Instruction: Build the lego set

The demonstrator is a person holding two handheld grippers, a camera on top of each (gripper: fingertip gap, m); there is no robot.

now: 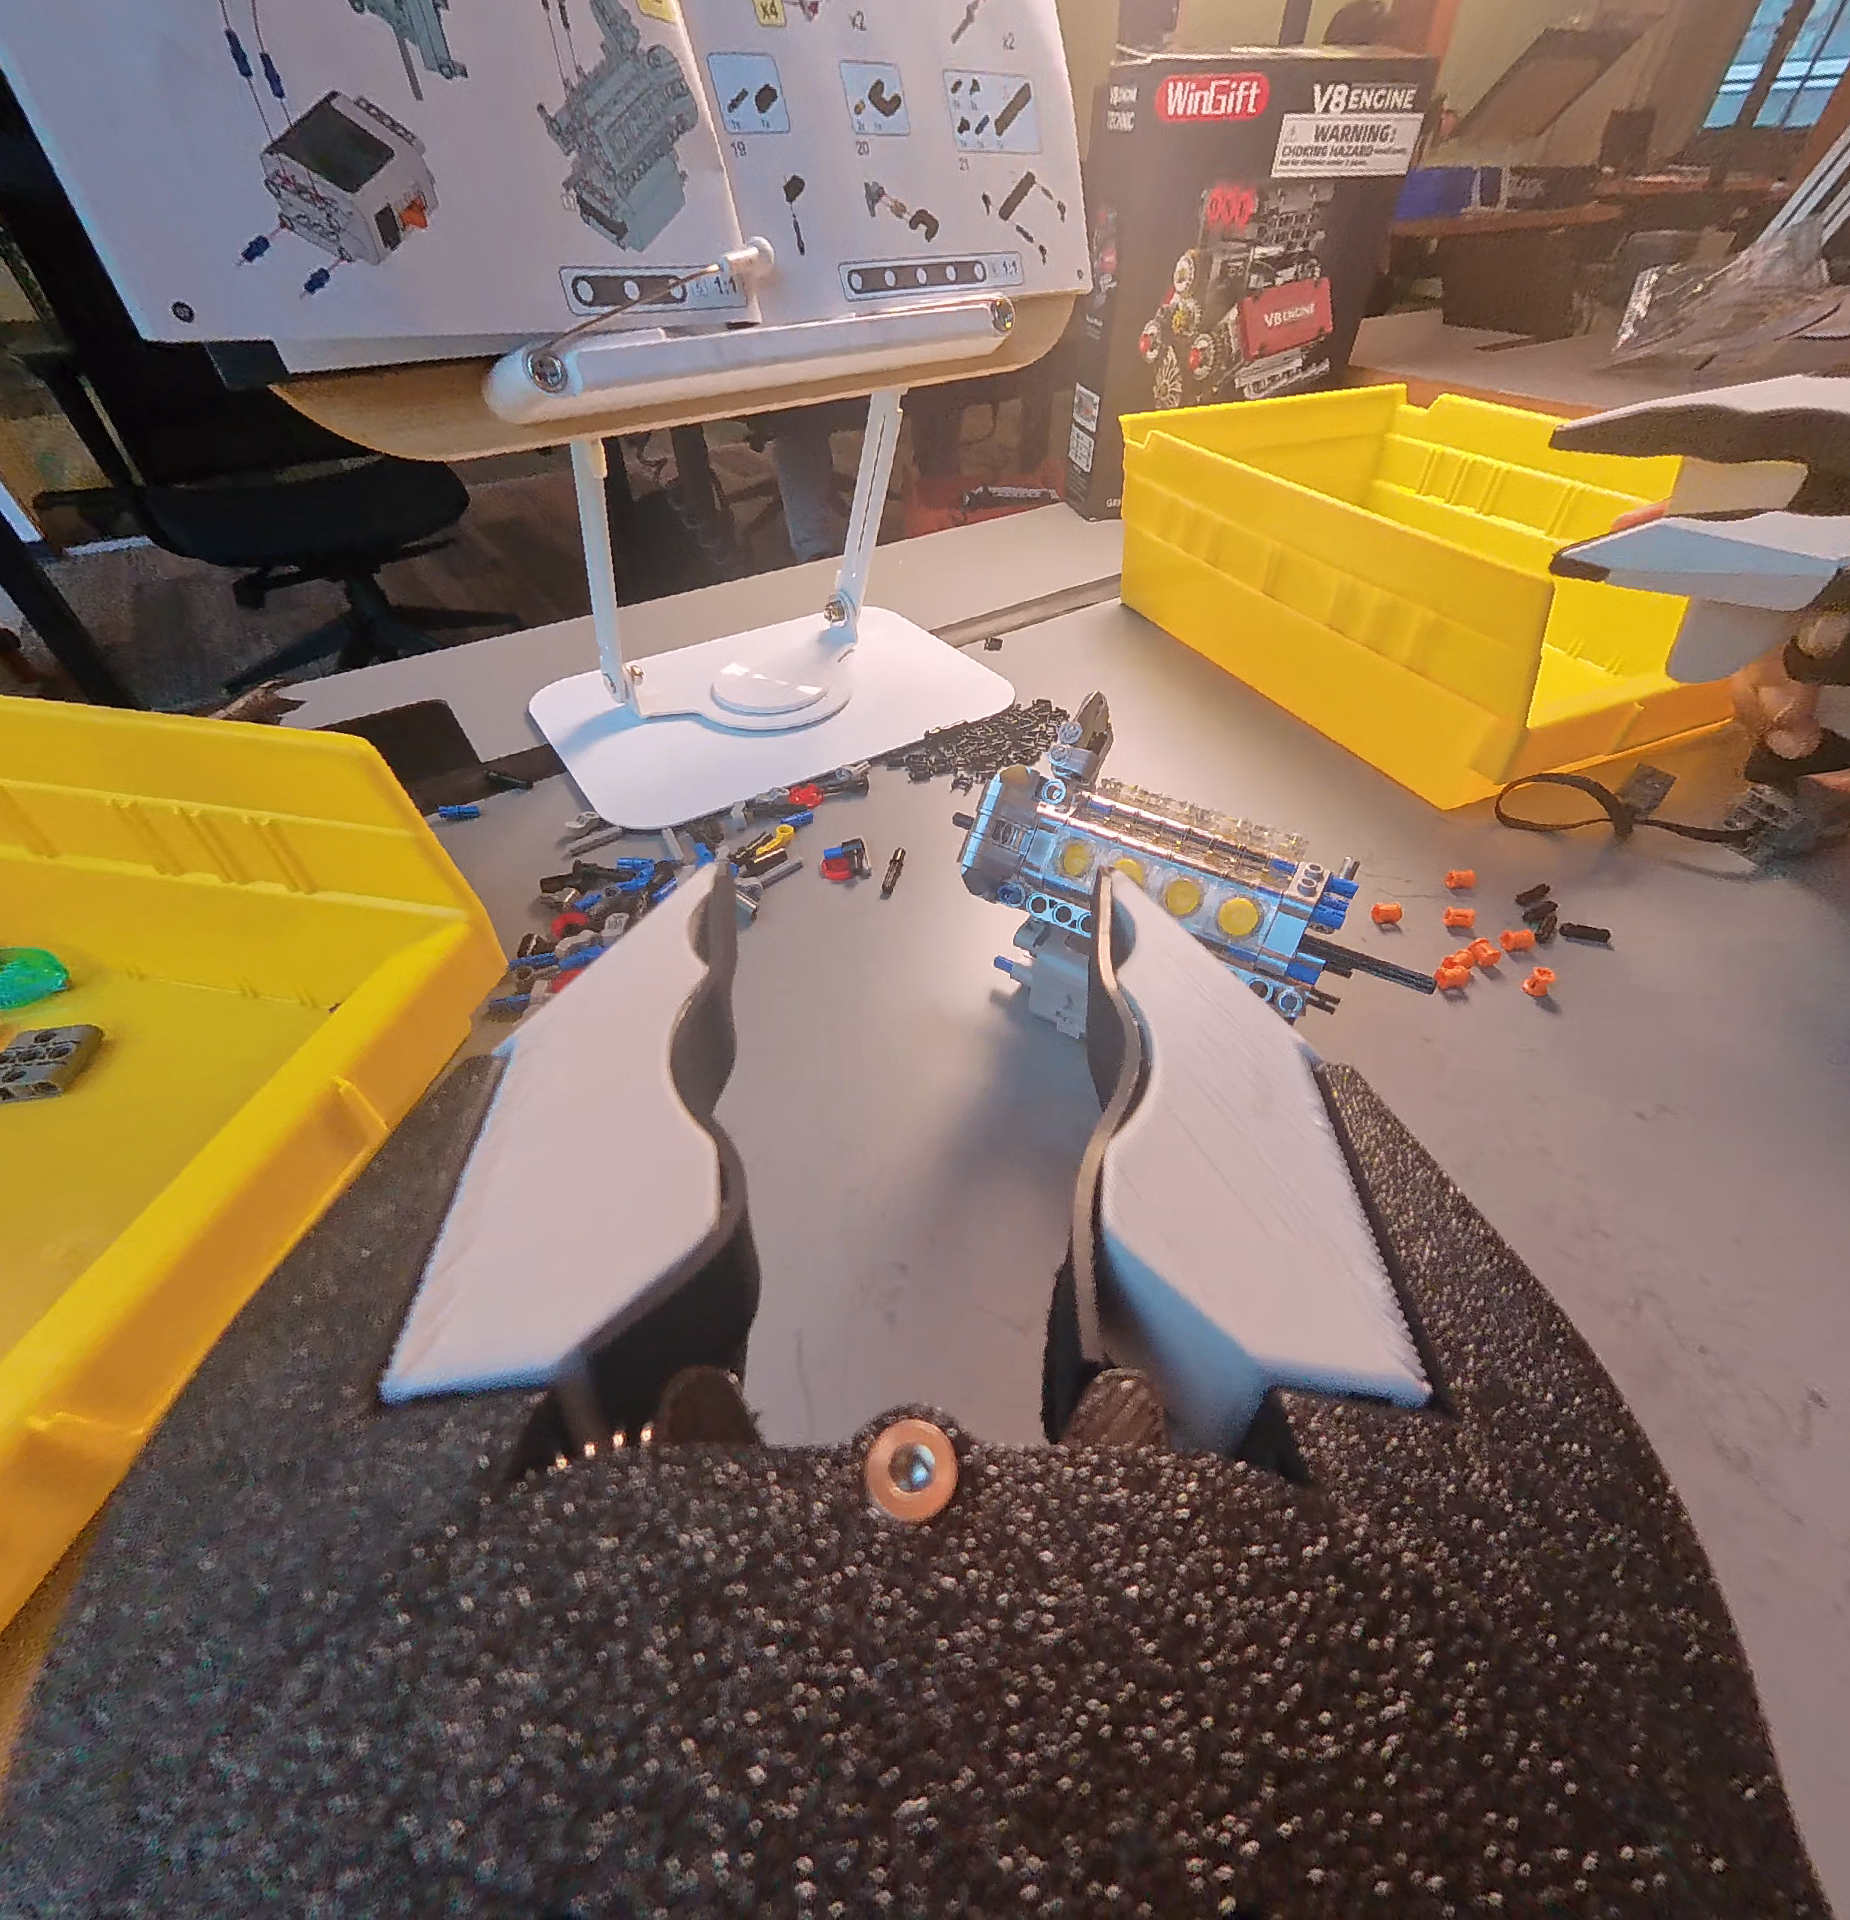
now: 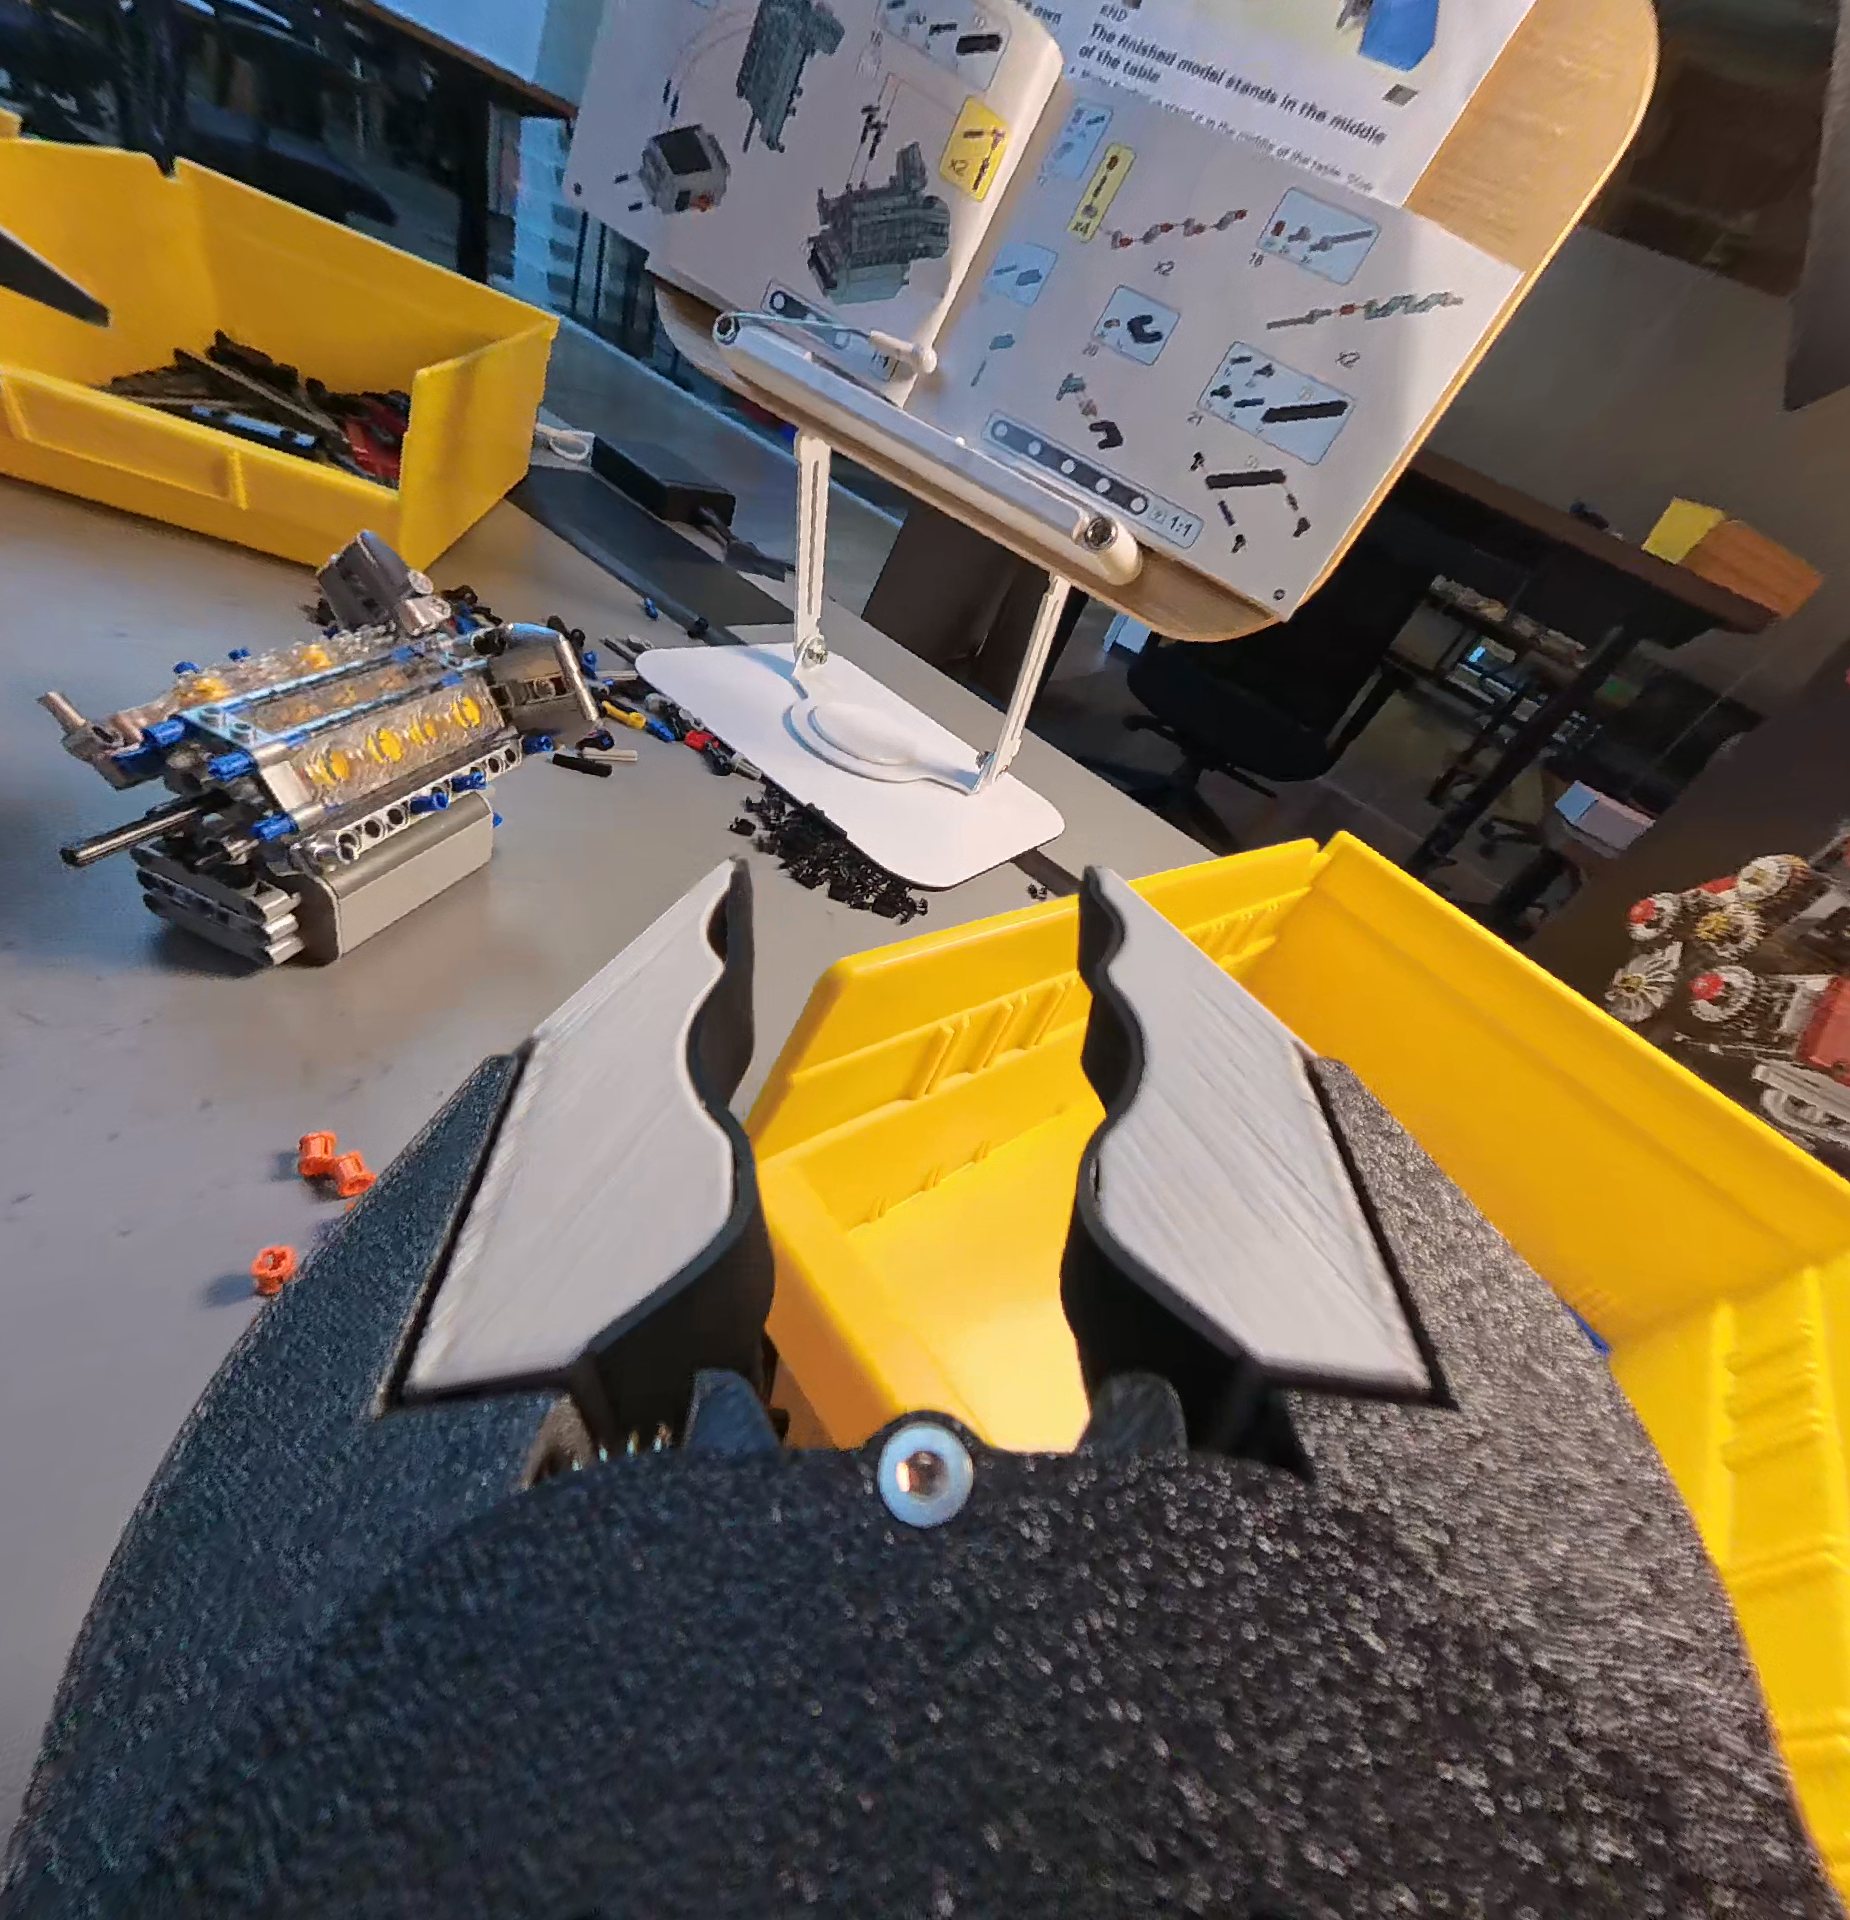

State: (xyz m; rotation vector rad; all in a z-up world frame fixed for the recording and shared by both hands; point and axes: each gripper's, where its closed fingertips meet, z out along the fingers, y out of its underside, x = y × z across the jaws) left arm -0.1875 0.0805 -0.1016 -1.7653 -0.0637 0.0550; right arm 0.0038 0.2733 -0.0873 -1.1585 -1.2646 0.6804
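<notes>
A part-built brick engine model (image 1: 1160, 894), grey with blue pins and yellow discs, stands on the grey table (image 1: 900, 1039); it also shows in the right wrist view (image 2: 318, 758). My left gripper (image 1: 913, 883) is open and empty above the table, its right fingertip just before the model. My right gripper (image 2: 913, 883) is open and empty, hovering over the near end of a yellow bin (image 2: 1523, 1091). It also shows at the right edge of the left wrist view (image 1: 1570, 499), over that bin (image 1: 1316, 540).
A white stand (image 1: 775, 707) holds an open instruction booklet (image 1: 547, 156). Loose small parts (image 1: 630, 894), black pins (image 1: 973, 738) and orange bushes (image 1: 1472, 945) lie around the model. Another yellow bin (image 1: 173, 935) with parts sits at left. A product box (image 1: 1243, 239) stands behind.
</notes>
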